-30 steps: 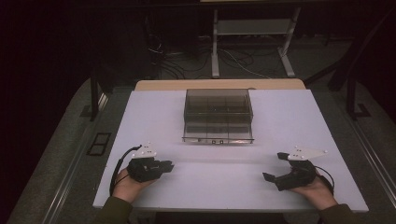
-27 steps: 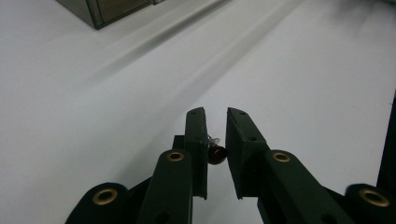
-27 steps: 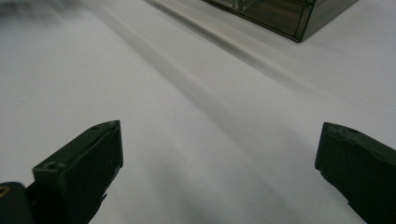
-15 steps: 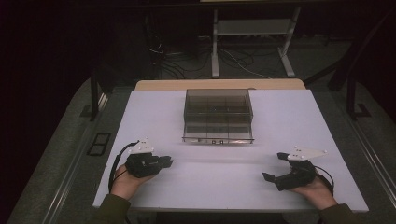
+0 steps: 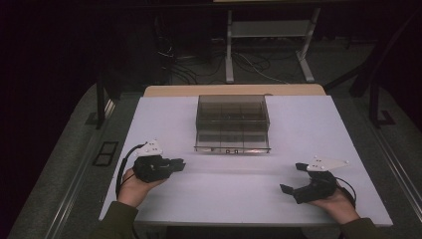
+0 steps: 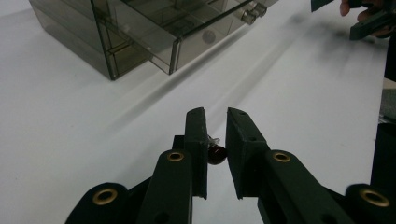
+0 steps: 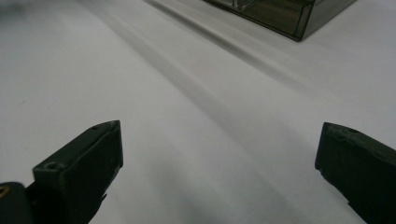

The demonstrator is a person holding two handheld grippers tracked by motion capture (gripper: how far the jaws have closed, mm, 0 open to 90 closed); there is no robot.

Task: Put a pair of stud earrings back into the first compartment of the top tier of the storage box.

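Left tool (image 6: pixel 215 140) pinches one small dark object (image 6: pixel 215 154); right tool (image 7: pixel 219 172) gapes wide.

White counter (image 5: pixel 298 124), a wooden edge along its far side. Beyond, dark floor with tangled cables (image 5: pixel 249 62) and a grey metal stand (image 5: pixel 268 30).

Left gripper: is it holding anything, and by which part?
The left gripper pinches a small dark object low between its fingers; what it is, or which part is gripped, cannot be told.
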